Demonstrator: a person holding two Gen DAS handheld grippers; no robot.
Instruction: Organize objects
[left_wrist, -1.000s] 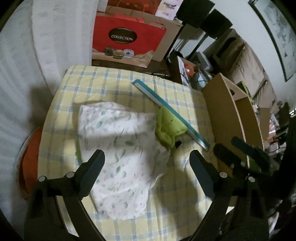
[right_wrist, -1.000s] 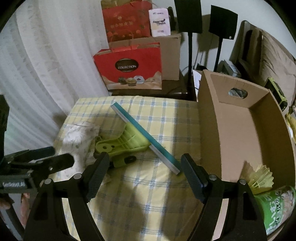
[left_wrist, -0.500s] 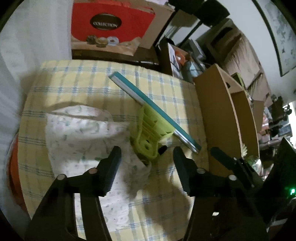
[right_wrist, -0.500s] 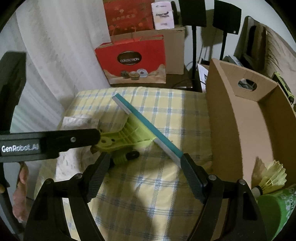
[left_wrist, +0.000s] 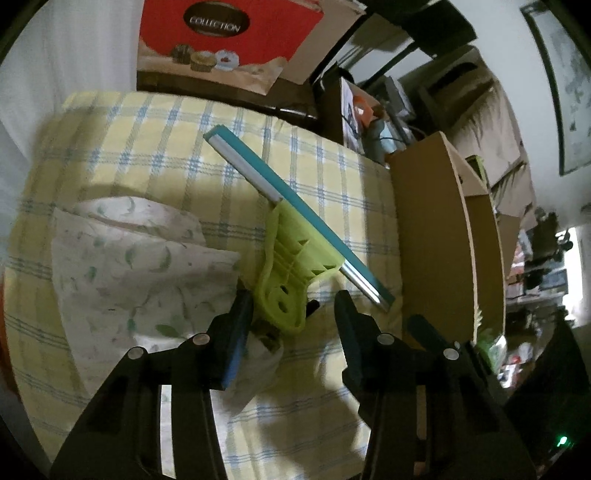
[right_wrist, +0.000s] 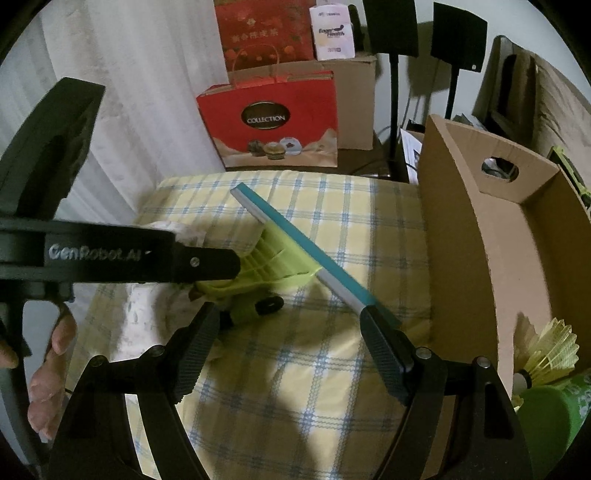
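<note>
Left fingers closing around squeegee handle, right fingers spread, cardboard box beside

"COLLECTION" on dark oval label of red gift bag, "GenRobot.AI" in white lettering along side of left gripper, small white carton text unreadable

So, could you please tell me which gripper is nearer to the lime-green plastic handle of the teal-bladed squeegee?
Left. The left gripper straddles the squeegee handle, its jaws having just been closing. The right gripper hovers open, nearer the camera.
</note>
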